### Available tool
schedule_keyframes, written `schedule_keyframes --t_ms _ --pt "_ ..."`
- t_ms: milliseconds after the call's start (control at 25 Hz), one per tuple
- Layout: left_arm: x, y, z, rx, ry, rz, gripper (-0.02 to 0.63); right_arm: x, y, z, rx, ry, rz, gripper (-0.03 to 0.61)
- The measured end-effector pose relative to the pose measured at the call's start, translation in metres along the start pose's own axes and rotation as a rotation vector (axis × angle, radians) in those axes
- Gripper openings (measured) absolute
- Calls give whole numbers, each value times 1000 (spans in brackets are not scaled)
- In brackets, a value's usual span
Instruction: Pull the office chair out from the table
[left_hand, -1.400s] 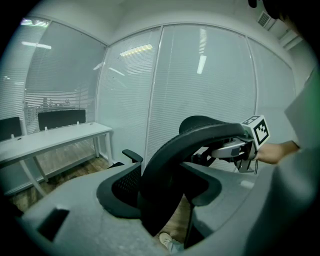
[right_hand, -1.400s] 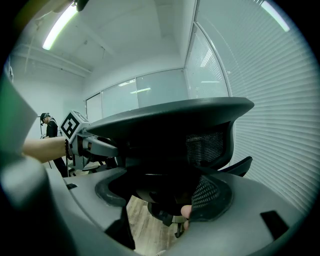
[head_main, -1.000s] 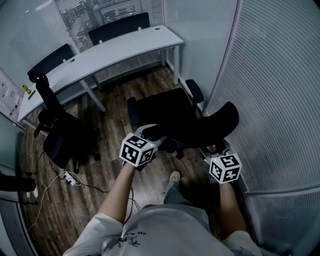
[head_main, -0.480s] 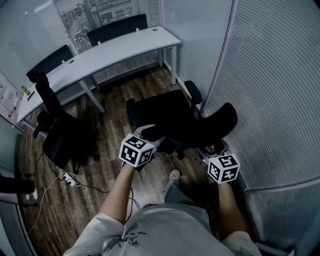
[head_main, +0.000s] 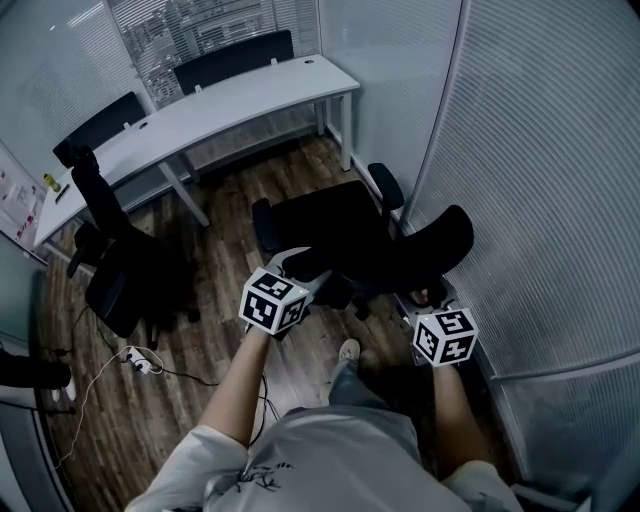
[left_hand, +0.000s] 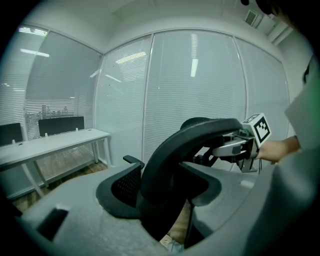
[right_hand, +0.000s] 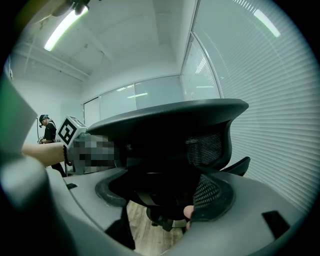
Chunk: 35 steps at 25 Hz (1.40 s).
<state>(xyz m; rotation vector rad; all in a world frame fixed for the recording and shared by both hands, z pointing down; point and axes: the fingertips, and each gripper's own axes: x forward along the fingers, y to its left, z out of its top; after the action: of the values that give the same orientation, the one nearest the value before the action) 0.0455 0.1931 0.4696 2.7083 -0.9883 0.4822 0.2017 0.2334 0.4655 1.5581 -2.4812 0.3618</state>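
The black office chair (head_main: 335, 215) stands on the wood floor beside the glass wall, apart from the white table (head_main: 250, 95). Its curved backrest (head_main: 405, 255) faces me. My left gripper (head_main: 308, 272) is shut on the backrest's left end, and the rim (left_hand: 185, 145) fills the gap between its jaws (left_hand: 160, 200). My right gripper (head_main: 427, 297) is shut on the right end, where the dark backrest (right_hand: 175, 130) lies between its jaws (right_hand: 160, 195). Each gripper view shows the other gripper across the backrest, the right gripper (left_hand: 235, 147) and the left gripper's marker cube (right_hand: 70, 131).
A second black chair (head_main: 120, 270) stands at the left. Two more chairs (head_main: 235, 50) sit behind the table. A power strip with a white cable (head_main: 140, 358) lies on the floor. The ribbed glass wall (head_main: 540, 180) runs close on the right. My shoe (head_main: 348, 352) is under the chair's back.
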Motion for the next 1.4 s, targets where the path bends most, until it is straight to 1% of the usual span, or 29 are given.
schedule_keyframes --t_ms 200,320,480,640,800,1040,1200,1280,1320,1400 --pt "1 3 3 10 8 12 241 1 3 3 1 -4 5 285" --pt "4 3 3 25 12 12 265 2 3 3 6 -9 8 285" --pt "12 0 -2 13 16 15 299 4 1 -3 24 -9 2 293" --pt "9 1 0 13 5 25 311 2 -1 -4 30 -19 -18 311" --pt "2 2 -2 13 2 31 313 -5 -1 -1 31 -24 -14 311" --pt "-21 4 -10 12 9 53 313 -19 6 -3 3 -10 -16 311" --pt "-40 -1 -20 -14 14 60 311 -30 11 -5 4 -3 -16 310" --pt "-48 -8 -29 -30 24 51 310 -36 15 -7 -2 1 -23 310" --pt "-51 -12 -31 -33 28 47 307 -39 16 -7 -1 2 -21 308" --pt "-57 -22 -34 -37 23 47 274 -43 21 -7 8 5 -5 308"
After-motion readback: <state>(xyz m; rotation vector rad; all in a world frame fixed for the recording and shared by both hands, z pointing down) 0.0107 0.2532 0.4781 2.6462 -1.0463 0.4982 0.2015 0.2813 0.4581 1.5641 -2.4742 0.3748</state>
